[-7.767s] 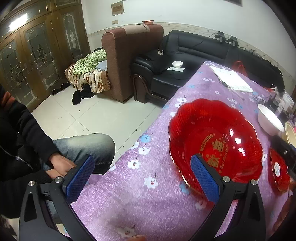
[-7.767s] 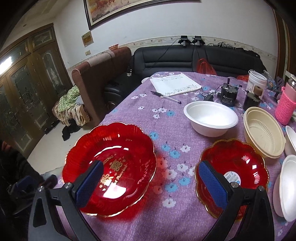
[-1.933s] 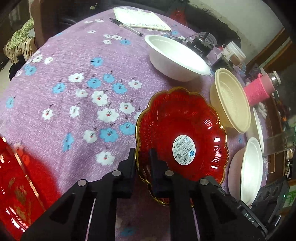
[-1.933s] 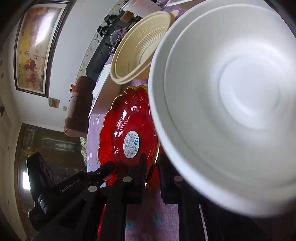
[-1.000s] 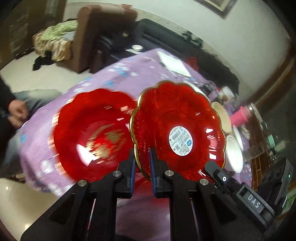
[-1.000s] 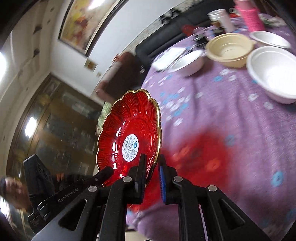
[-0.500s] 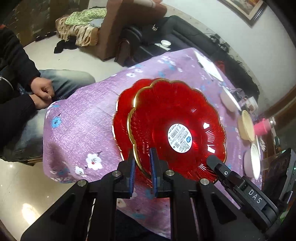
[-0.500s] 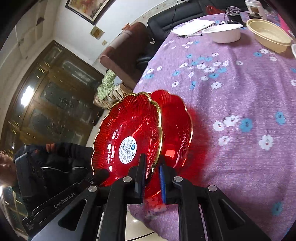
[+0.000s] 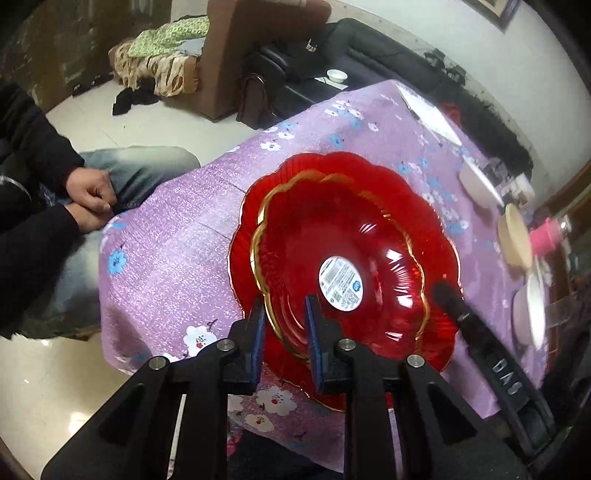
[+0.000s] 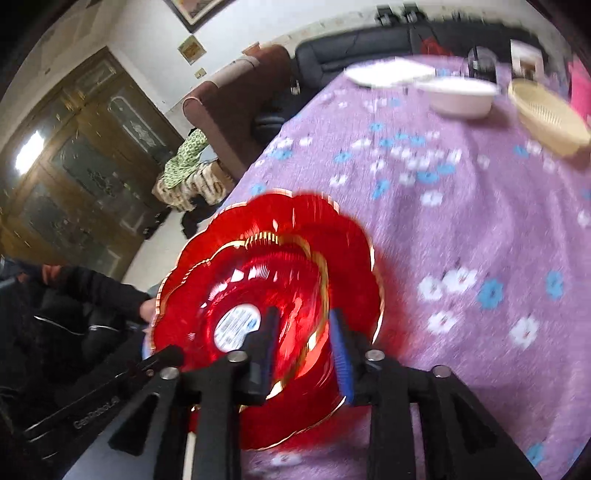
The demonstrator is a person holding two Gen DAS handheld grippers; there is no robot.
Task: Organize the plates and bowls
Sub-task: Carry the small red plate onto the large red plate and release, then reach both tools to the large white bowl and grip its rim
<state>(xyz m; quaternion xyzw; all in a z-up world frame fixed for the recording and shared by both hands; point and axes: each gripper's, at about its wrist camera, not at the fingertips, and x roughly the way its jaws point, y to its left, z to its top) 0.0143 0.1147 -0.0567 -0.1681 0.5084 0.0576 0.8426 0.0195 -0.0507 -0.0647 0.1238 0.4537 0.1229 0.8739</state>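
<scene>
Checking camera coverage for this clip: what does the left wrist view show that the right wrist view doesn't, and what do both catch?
Only the left wrist view shows a seated person's clasped hands sharply, and a pink cup.

Only the right wrist view shows the wooden cabinet doors and a wall picture.

Both show the small red plate nested in the large red plate on the purple floral tablecloth, its rim between each gripper's opening jaws, left gripper, right gripper.

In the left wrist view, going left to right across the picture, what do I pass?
Seated person's hands → small red plate nested in the large red plate, its rim between the opening left gripper jaws → cream bowl → pink bottle sleeve.
</scene>
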